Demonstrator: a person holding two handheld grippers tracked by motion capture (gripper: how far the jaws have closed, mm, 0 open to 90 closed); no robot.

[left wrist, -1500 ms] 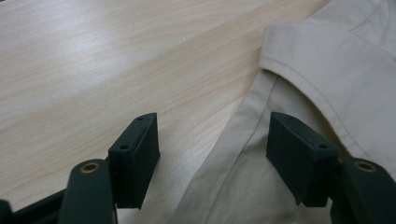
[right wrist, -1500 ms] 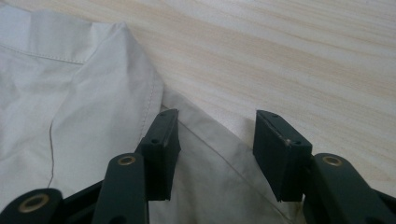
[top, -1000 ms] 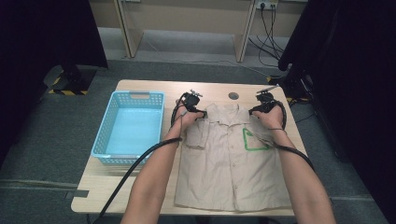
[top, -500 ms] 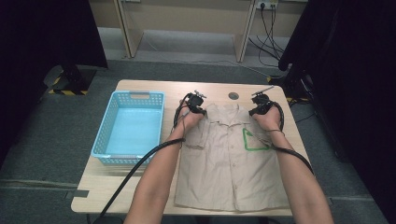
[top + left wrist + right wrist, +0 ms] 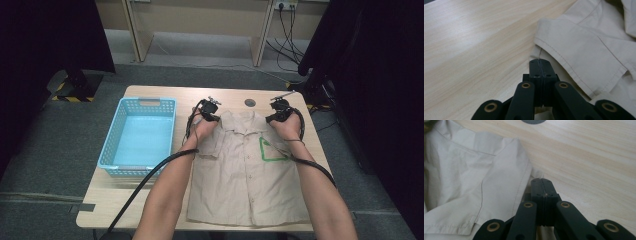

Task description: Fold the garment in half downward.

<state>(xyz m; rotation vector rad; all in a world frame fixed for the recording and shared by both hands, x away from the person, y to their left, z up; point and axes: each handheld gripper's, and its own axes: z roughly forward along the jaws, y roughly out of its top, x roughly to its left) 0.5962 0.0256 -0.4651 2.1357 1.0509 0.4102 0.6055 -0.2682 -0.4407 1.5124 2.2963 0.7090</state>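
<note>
Both grippers [image 5: 210, 111] [image 5: 278, 111] newly clamped on shirt [image 5: 250, 170] shoulders.

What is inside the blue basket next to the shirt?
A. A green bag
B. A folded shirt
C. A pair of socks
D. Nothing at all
D: in the high view the blue basket shows only its bare floor, while the beige shirt lies spread flat on the table beside it.
</note>
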